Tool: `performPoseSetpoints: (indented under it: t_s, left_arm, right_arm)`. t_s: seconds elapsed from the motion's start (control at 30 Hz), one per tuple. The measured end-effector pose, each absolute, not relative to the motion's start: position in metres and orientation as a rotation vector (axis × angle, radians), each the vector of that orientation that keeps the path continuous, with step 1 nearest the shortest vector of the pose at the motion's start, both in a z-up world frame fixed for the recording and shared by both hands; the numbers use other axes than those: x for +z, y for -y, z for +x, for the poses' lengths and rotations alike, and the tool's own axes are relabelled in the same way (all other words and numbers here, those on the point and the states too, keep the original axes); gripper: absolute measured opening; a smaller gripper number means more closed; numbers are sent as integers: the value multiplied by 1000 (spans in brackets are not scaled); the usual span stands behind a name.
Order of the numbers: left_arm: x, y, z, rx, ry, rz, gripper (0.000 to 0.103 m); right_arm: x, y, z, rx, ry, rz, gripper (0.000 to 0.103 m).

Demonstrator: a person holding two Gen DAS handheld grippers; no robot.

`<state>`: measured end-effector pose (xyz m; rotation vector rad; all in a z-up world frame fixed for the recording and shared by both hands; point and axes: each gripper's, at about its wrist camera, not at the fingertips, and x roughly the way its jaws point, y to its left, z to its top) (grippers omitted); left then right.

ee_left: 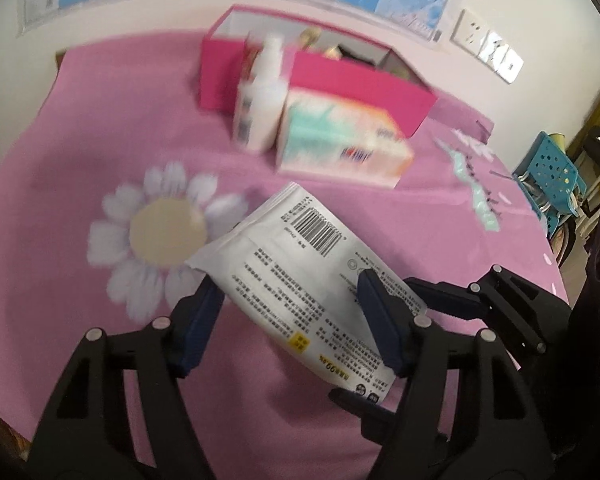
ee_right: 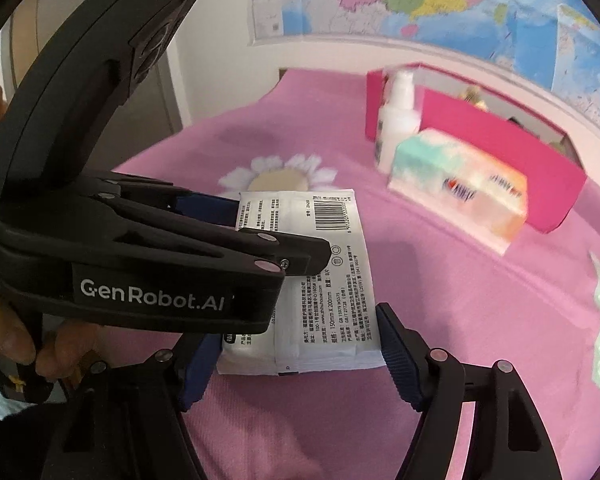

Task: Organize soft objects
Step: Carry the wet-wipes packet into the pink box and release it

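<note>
Clearly, both tongs meet at one flat white plastic wipes packet printed with a barcode [ee_left: 300, 276]. The left gripper [ee_left: 292, 320] clamps it, blue pads pressing both long edges, above the pink bedspread with a daisy print [ee_left: 100, 120]. Seen from the right wrist, the right gripper [ee_right: 296, 356] stands wide around the packet's near end [ee_right: 324, 280]; whether its pads touch is unclear. Only that view shows the left tool's branded black side. Toward 12 o'clock sit a white pump bottle [ee_left: 260, 100], a pastel tissue pack [ee_left: 340, 140] and an open magenta cardboard box [ee_left: 360, 76], all blurred.
</note>
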<state>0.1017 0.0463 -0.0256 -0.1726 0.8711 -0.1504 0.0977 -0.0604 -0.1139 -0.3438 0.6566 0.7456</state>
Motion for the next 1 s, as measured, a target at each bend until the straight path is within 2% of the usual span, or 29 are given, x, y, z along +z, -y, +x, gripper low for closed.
performPoseSetpoints:
  t_s: [0.4, 0.73, 1.0]
  left_arm:
    - [61, -1, 162, -213, -724, -21, 71]
    - [100, 18, 228, -196, -686, 35, 72]
    - [110, 21, 273, -168, -684, 64, 74]
  right_arm:
    - [-32, 99, 125, 661, -490, -281, 74]
    - [13, 120, 189, 638, -455, -235, 74]
    - [37, 120, 245, 660, -450, -207, 75]
